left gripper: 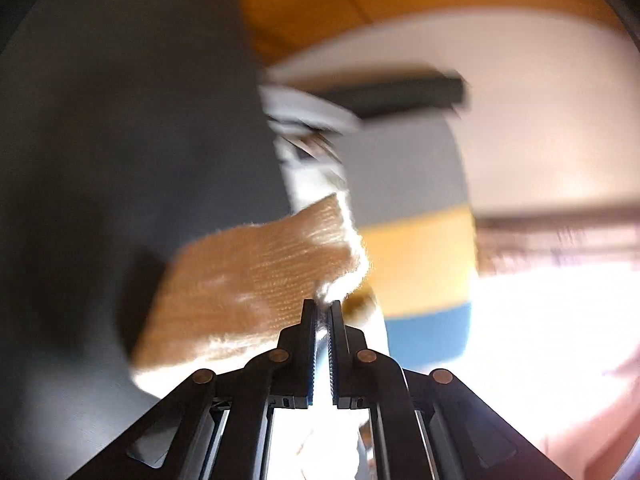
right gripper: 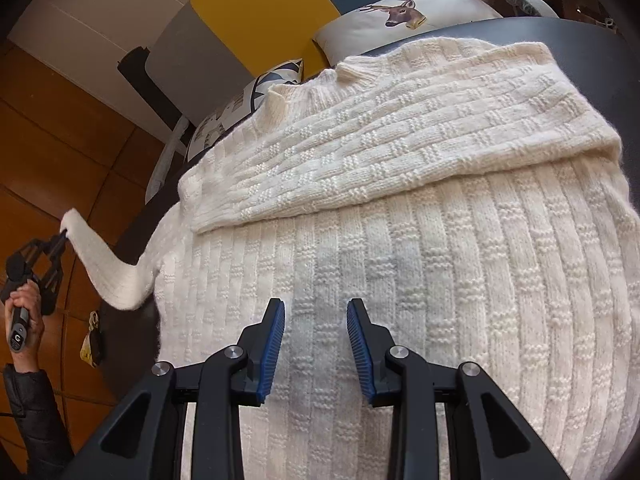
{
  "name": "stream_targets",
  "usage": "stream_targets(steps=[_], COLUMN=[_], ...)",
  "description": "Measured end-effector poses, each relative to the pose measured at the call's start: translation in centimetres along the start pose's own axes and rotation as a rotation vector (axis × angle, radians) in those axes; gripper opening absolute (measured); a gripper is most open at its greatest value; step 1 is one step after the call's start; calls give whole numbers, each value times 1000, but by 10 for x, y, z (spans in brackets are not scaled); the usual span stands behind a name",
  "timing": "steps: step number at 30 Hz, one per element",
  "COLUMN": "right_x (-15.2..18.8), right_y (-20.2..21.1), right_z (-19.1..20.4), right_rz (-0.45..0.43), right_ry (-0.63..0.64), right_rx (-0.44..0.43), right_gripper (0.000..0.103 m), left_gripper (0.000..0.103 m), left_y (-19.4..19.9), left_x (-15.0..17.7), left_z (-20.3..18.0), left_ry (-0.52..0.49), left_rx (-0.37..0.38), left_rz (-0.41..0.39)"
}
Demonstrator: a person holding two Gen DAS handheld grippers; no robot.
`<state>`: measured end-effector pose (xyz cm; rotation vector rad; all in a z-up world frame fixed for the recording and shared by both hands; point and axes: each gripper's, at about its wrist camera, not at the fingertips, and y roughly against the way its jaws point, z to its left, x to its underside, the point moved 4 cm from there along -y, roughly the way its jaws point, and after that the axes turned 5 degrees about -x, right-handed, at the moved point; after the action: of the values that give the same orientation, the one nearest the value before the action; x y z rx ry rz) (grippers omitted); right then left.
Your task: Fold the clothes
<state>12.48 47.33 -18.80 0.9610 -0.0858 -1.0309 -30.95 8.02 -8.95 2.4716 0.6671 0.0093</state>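
Spread across the dark table (right gripper: 624, 92), the cream knit sweater (right gripper: 460, 264) lies flat with its collar at the far edge, and one sleeve is folded across the chest as a slanting band. Its other sleeve (right gripper: 108, 268) runs off the table's near-left edge and is lifted clear of it, the cuff pinched in the left gripper (right gripper: 64, 235), which a hand (right gripper: 25, 308) in a dark sleeve holds by the handle. From the left wrist view, much of it blurred, the left gripper (left gripper: 322, 305) has its fingers (left gripper: 308, 320) drawn almost together on the edge of the knit, and the sleeve (left gripper: 248, 284) hangs to the left of them, tan in shadow against the dark table (left gripper: 120, 120) (the strong light behind washes the rest of the wool to white). The right gripper (right gripper: 316, 307) sits over the lower middle of the sweater's body with its blue-padded fingers (right gripper: 276, 344) partly spread and nothing between them; whether the tips touch the knit I cannot tell. Beyond the far edge of the table stand two cushions, one printed with a deer's head (right gripper: 400, 10), the other with a blue and white pattern (right gripper: 256, 92), and behind them panels of grey, yellow and blue. An orange-brown wooden floor (right gripper: 60, 120) fills the left of the right wrist view.
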Motion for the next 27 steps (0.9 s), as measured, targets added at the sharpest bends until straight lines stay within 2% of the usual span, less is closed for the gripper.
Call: stream_targets(steps=[6, 10, 16, 21, 23, 26, 27], right_x=[-1, -2, -6, -20, -28, -44, -50], right_y=[19, 30, 34, 25, 20, 9, 5], right_z=[-18, -31, -46, -40, -35, -26, -23], right_rz=[-27, -42, -55, -60, -63, -79, -86], right_ry=[-27, -39, -67, -61, -63, -127, -151], right_rx=[-10, -11, -5, -42, -73, -191, -234], right_gripper=[33, 33, 33, 33, 33, 33, 33], left_gripper=[5, 5, 5, 5, 7, 23, 24], left_y=[-75, -105, -154, -173, -182, -191, -190], left_x=[91, 174, 286, 352, 363, 371, 370], left_z=[-99, -119, -124, -109, -99, -89, -89], left_ry=[-191, -299, -454, -565, -585, -593, -596], left_rx=[46, 35, -50, -116, -135, -130, -118], left_rz=[156, 275, 436, 541, 575, 638, 642])
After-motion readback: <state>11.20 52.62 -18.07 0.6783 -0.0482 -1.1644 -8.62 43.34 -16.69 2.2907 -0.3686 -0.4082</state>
